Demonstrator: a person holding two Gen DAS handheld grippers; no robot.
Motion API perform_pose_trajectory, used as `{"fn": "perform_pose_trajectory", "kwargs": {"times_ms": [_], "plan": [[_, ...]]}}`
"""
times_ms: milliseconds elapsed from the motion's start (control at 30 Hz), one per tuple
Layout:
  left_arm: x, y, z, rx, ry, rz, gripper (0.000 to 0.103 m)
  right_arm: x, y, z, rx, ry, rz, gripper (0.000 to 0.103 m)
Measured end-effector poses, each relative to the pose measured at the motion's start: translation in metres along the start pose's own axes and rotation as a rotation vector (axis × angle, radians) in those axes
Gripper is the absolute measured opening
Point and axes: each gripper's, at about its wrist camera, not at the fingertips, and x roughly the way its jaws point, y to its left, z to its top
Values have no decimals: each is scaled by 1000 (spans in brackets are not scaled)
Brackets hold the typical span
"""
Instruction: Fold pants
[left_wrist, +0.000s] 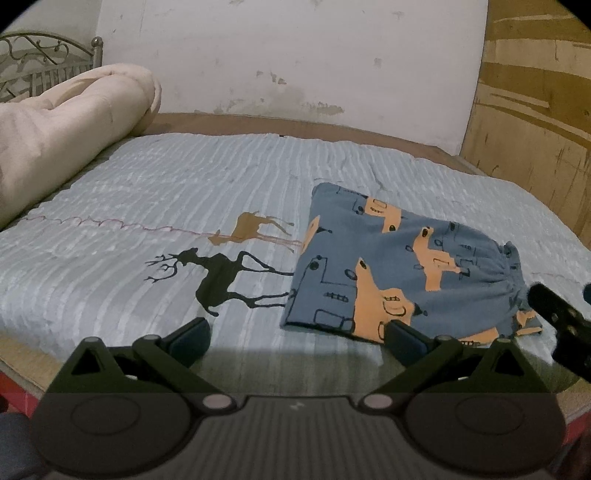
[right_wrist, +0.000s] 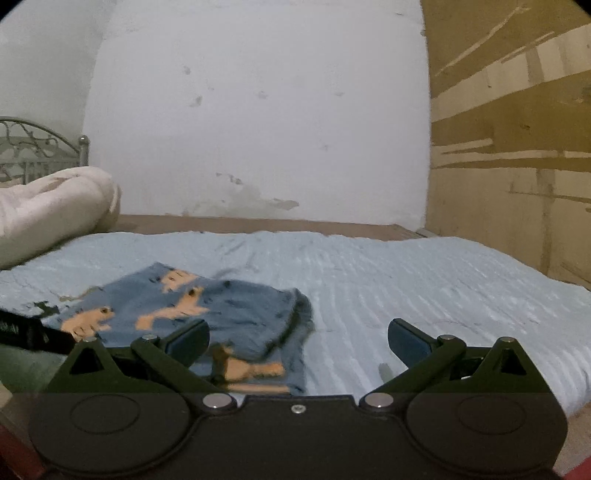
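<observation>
Pants (left_wrist: 402, 262) lay folded into a compact rectangle on the bed (left_wrist: 147, 206) | we held left gripper (left_wrist: 297, 338) and right gripper (right_wrist: 298, 341) jaws wide, empty | we judged folding nearly complete.

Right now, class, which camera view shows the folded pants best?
The left wrist view: the pants lie sharp and nearly whole on the bedspread, pattern clear. The right wrist view shows them blurred, low and partly hidden behind the right tongs.
</observation>
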Motion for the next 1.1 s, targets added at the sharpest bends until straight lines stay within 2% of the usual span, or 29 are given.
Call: {"fn": "perform_pose_trajectory", "kwargs": {"times_ms": [167,300,600,867,1000,1100], "plan": [[0,-1,0,5,3,3,102,22,-1,2,42,56,37,102],[1,-1,-1,10,6,6,102,35,-8,-12,83,127,64,102],[-1,-1,0,20,10,4,102,27,-17,-24,128,89,109,102],[-11,18,20,-27,-36,-98,102,17,-30,-19,200,22,254,102],[8,21,38,3,2,-165,102,33,-37,-4,218,51,369,102],[31,21,47,26,27,-215,102,53,-46,9,223,91,417,102]]}}
